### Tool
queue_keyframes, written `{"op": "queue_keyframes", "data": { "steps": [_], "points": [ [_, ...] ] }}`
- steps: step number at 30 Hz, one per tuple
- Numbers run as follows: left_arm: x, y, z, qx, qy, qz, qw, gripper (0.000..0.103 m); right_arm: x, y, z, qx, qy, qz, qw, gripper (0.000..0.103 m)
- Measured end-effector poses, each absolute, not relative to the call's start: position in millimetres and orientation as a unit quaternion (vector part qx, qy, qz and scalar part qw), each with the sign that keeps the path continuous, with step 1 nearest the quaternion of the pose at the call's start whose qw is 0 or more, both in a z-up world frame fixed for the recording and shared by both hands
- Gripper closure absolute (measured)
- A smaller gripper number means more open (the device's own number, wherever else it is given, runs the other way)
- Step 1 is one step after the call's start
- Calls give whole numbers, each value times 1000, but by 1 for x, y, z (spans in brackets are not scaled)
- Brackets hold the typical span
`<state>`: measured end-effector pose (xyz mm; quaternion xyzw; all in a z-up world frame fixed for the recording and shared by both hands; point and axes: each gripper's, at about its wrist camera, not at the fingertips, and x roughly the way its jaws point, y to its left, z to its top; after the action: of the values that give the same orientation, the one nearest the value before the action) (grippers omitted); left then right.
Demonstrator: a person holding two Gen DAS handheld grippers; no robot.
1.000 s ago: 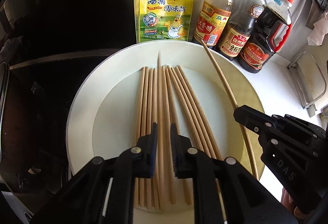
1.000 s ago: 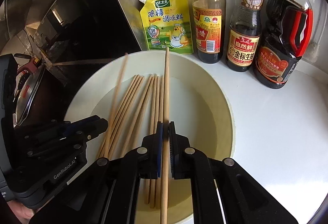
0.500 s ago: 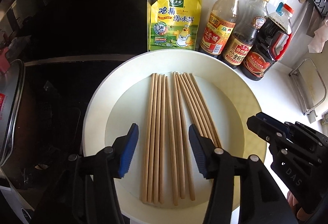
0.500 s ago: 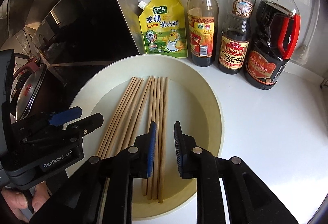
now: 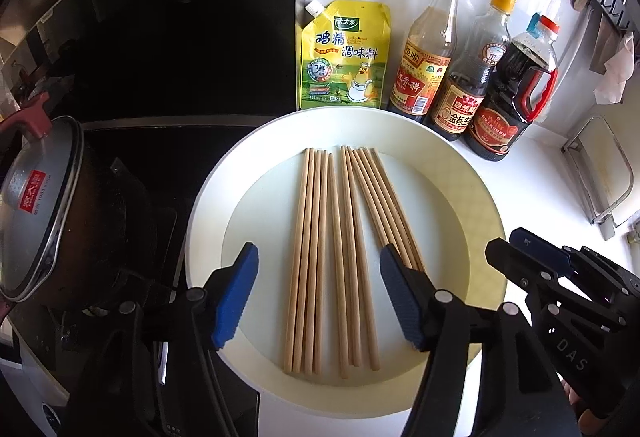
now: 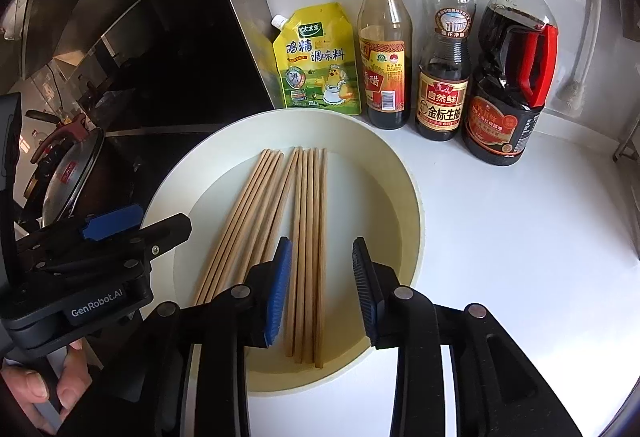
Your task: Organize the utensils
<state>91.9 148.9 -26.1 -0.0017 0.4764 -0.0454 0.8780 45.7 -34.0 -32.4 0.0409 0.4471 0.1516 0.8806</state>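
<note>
Several wooden chopsticks lie side by side in a round cream plate on the white counter. They also show in the right wrist view, on the same plate. My left gripper is open and empty, hovering above the near ends of the chopsticks. My right gripper is open and empty, above the right-hand group of chopsticks. Each gripper shows in the other's view, the right one at the plate's right side and the left one at its left side.
A yellow seasoning pouch, two yellow-capped bottles and a dark soy sauce jug stand behind the plate. A pot with a glass lid sits on the black stove at left. A wire rack is at right.
Both grippers let go of the single chopsticks they held, opened wide and drew back. Those chopsticks now lie flat with the others in the plate.
</note>
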Motion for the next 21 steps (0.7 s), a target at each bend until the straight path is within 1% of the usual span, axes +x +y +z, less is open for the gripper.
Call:
{"op": "queue_keyframes", "data": {
  "steps": [12,15,17,21],
  "points": [
    [77,154,-15,-2,469,-34,882,31,32,-32,-27,43,440,152,884,64],
    [74,157,-15,-2,470,-29,882,30,30,-30,-27,41,443,152,883,61],
    [72,158,-14,-3,470,-27,882,29,30,-30,-26,39,443,152,883,60],
    [70,161,-13,-3,469,-22,883,25,27,-28,-26,35,442,149,884,56]
  ]
}}
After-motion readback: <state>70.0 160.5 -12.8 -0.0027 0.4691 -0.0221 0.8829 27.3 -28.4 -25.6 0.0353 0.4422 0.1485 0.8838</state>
